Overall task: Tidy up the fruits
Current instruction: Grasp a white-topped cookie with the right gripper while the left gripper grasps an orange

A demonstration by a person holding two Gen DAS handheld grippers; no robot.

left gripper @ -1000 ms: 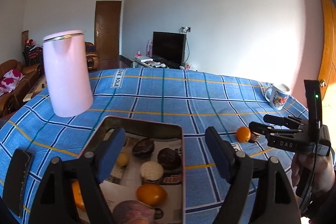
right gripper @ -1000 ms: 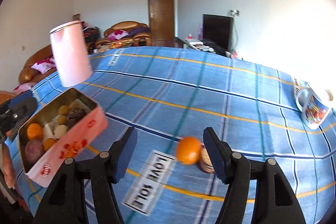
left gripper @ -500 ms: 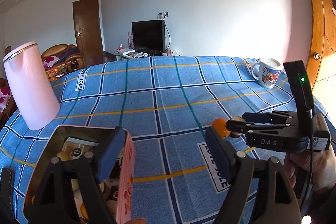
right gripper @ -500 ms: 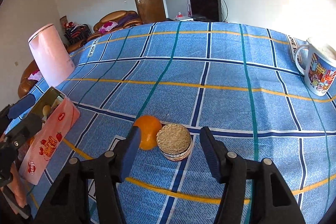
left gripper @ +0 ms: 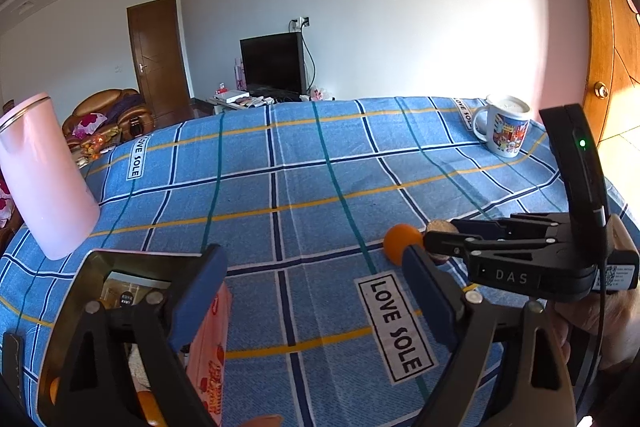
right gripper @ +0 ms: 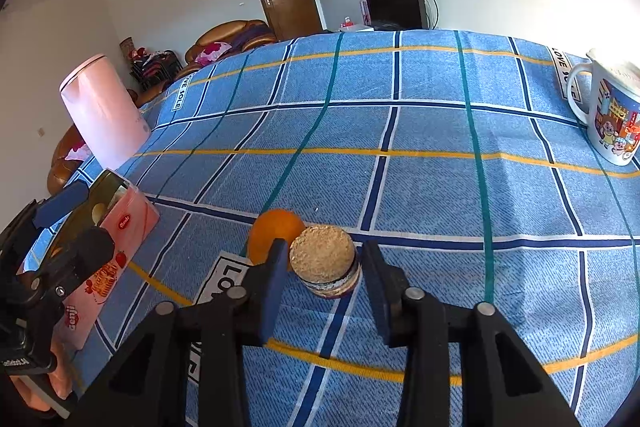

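Two right gripper (right gripper: 322, 269) pads pinching round cake (right gripper: 325, 261), orange (right gripper: 274, 233) outside left pad

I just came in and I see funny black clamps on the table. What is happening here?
A person is tidying fruit with a clamp tool in each hand. The right gripper has its fingers closed on a small round tan-topped piece on the blue checked tablecloth, right next to an orange. The left gripper is opening, with one finger over the pink tin that already holds other fruit. Nothing has been lifted yet.
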